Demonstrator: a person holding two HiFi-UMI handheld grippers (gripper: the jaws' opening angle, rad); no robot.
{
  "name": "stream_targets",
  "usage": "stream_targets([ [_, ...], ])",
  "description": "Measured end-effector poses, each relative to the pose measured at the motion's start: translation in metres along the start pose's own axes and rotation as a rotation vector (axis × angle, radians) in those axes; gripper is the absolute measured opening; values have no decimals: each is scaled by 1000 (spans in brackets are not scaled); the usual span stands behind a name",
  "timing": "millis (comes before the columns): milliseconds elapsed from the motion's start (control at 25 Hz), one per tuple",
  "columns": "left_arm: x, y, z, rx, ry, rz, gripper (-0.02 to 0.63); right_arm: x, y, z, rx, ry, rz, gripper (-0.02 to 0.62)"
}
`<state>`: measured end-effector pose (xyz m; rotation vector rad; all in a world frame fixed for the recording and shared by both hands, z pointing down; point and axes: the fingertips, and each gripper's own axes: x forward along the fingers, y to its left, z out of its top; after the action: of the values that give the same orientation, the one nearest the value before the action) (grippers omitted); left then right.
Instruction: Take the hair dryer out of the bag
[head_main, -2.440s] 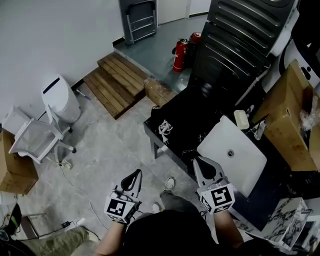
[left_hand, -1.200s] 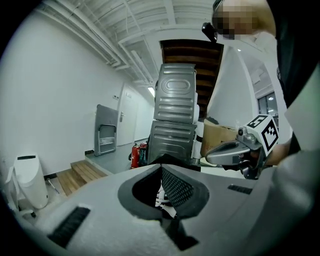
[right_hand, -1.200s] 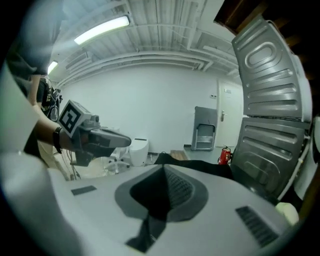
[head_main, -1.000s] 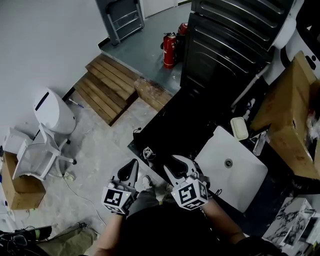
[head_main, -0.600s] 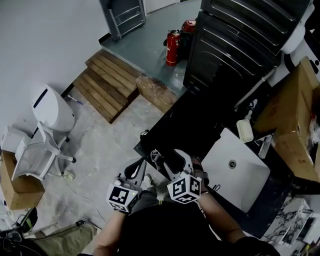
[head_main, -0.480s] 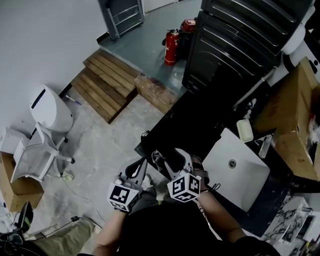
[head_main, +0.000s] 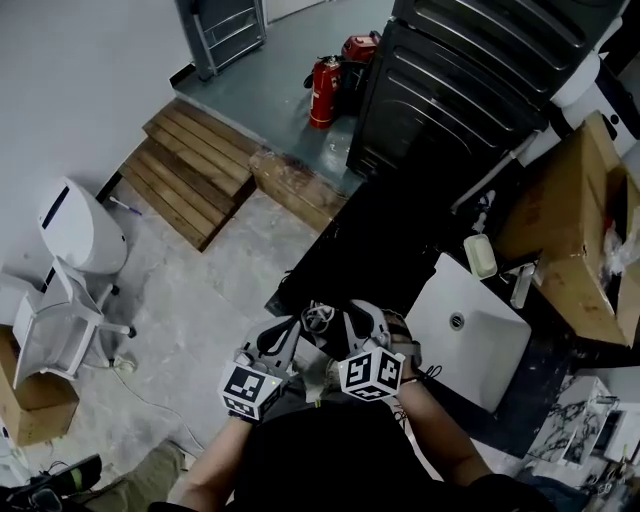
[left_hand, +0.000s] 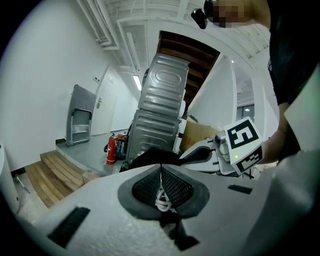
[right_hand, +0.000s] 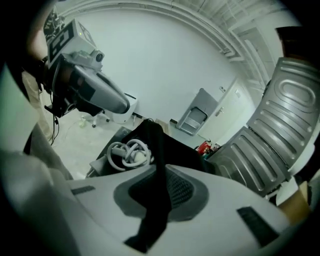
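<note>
Mottled concrete (head_main: 220, 290) (limp bag (right_hand: 156, 150), looped cord (right_hand: 127, 152))

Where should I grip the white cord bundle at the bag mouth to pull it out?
Probably take the white cord at its coiled middle, coming from above into the open mouth: the loops bunch there, clear of the black bag. The left tongs are shut on one loop; the right tongs, jaws just closing, pinch the bag's edge.
</note>
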<state>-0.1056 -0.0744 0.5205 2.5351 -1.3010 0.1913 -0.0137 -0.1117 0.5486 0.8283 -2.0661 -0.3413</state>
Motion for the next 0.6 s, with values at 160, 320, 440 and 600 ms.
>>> stream_targets([
  [160, 15, -5, -6, 7, 26, -45, 24, -3, -11, 2, 31, -7, -18, 32],
  [320, 35, -18, -9, 17, 72, -102, 25, -6, -21, 9, 72, -22, -26, 31],
  [440, 49, -25, -13, 39, 109, -128, 25, -8, -29, 14, 105, -38, -33, 31],
  [600, 64, -28, -15, 77, 136, -131, 25, -11, -40, 19, 127, -57, -48, 31],
])
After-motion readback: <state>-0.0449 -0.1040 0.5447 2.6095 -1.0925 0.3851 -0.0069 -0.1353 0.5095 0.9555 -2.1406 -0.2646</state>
